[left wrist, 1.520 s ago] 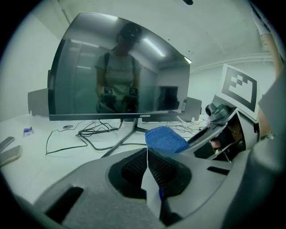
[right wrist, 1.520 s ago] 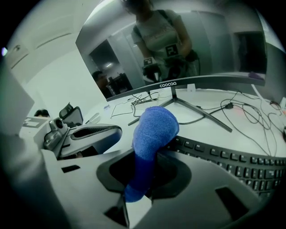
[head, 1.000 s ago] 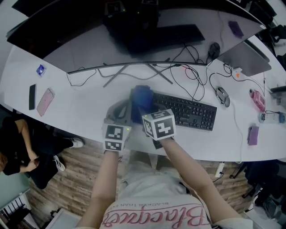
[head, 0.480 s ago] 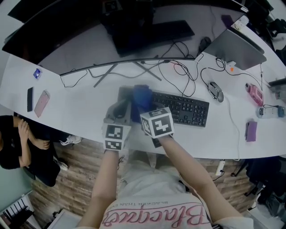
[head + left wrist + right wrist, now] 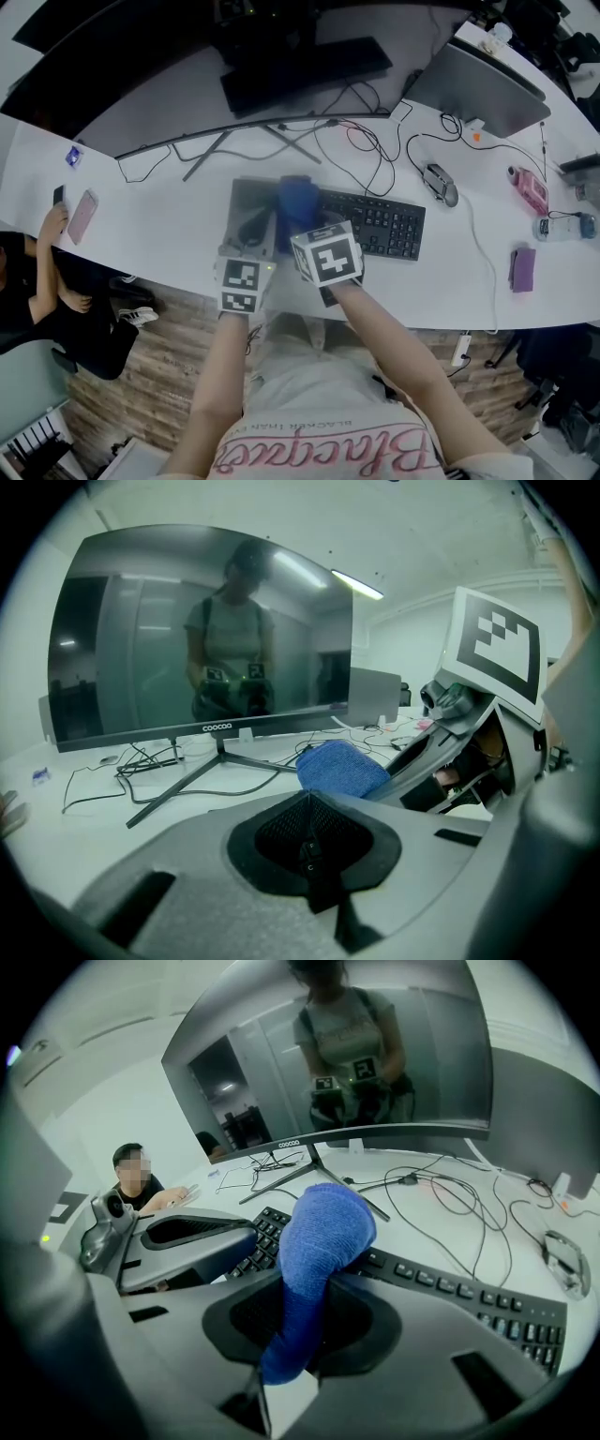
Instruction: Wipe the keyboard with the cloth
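The right claw [image 5: 302, 1330] was clenched on the lower part of a blue cloth [image 5: 319, 1232], whose bunched top stood over the left end of the black keyboard [image 5: 469, 1297]; whether cloth met keys could not be told; the keyboard lay near the front edge of the white bench [image 5: 169, 234], about midway along it, before the stand of a curved monitor [image 5: 202, 635]; the left claw [image 5: 309, 841], just beside the right one off the keyboard's left end, had its jaws pressed together on nothing; cables [image 5: 375, 150] trailed over the bench behind the keyboard; a mouse [image 5: 438, 183] rested to its right, a grey laptop [image 5: 483, 84] farther back, a pink phone [image 5: 82, 216] by the left edge.
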Tool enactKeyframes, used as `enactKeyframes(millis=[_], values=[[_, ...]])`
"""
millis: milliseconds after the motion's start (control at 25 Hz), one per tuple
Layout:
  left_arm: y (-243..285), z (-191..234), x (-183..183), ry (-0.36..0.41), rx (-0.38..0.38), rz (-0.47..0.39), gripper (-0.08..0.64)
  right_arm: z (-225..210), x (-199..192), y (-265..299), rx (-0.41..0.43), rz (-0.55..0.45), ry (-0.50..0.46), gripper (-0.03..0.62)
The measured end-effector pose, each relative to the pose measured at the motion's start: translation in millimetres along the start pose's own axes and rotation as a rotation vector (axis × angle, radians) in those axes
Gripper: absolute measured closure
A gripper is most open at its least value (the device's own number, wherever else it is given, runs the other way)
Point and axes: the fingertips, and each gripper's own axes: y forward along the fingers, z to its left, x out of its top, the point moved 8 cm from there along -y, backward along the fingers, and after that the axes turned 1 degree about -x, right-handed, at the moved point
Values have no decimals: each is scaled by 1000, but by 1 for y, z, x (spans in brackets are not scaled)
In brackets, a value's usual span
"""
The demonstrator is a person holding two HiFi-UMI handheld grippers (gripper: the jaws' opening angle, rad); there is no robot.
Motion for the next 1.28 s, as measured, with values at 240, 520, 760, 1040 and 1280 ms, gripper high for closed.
enactKeyframes(millis=[240,520,760,1040,1280], values=[[8,-21,3,18,-14,1,554,-16,-8,-12,-15,7,-9,503],[19,-46,7,29,-25,6,554,-37,-17,-26,-28,22,-17,504],[30,-67,12,36,-28,6,554,-52,-23,-38,-27,32,-28,504],[40,-90,16,42,-28,9,554,-70,-30,-50,-25,49,-22,504],[49,-109,21,54,-38,9,554,-83,-38,-62,-37,48,-34,503]])
